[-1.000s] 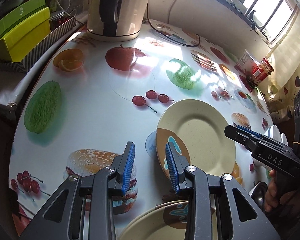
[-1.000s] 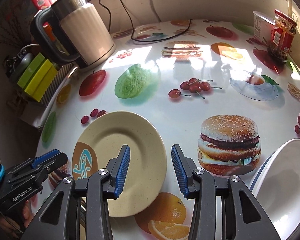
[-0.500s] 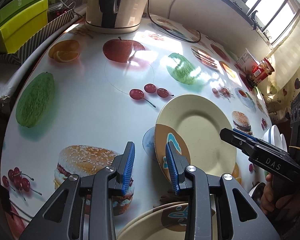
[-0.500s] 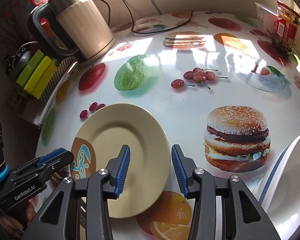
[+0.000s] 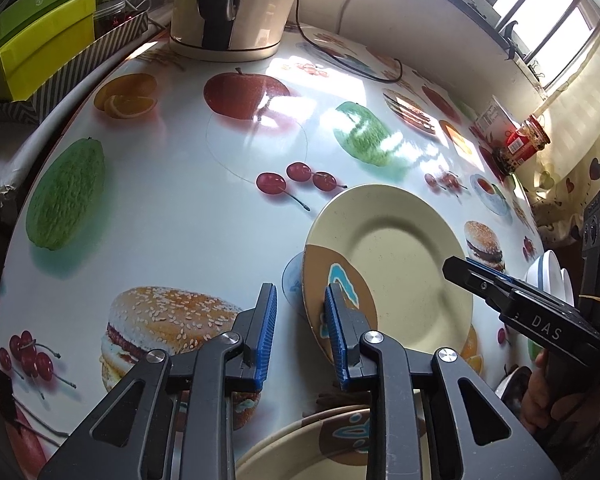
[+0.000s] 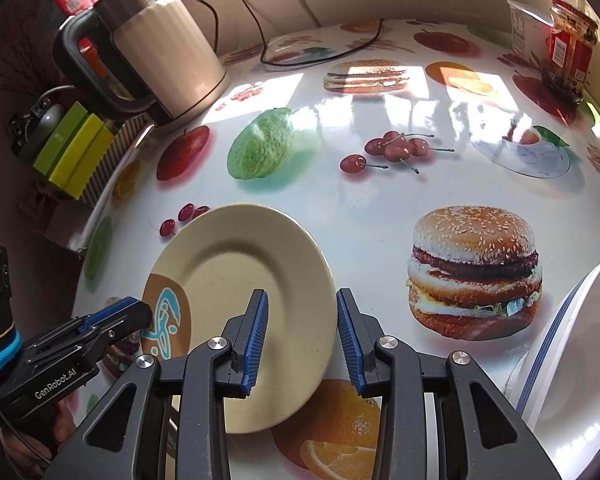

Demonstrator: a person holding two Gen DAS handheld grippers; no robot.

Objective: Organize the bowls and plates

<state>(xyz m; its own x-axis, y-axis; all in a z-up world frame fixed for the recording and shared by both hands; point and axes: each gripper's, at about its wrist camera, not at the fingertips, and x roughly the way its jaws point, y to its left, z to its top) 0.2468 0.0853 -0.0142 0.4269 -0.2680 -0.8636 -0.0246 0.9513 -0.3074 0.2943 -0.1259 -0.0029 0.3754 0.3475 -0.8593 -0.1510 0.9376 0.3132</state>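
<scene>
Both of my grippers have narrowed over the last second, and their fingers are closing at this moment. I read that as the start of a two-sided pickup of the beige plate (image 5: 403, 264), which lies flat on the fruit-printed tabletop (image 5: 172, 216).

The left gripper (image 5: 300, 332) angles steeply down at the plate's near-left rim, by the brown and blue patch. The rim sits between its blue fingers (image 5: 266, 332). The right-hand finger lies over the rim, but I cannot tell whether it presses; the other finger is still clear of the plate.

The right gripper (image 6: 301, 340) points down at the same steep angle over the plate's opposite edge. That edge passes between its fingers, which are apart and not yet clamped.

A hand (image 5: 547, 396) grips the right tool's handle at the frame's edge.

More beige plates (image 5: 311, 448) sit stacked below the left gripper, close to me. A white bowl with a blue line (image 6: 579, 360) rests at the right. My guess is this plate is headed for that stack. A kettle (image 6: 160, 52) stands at the back.
</scene>
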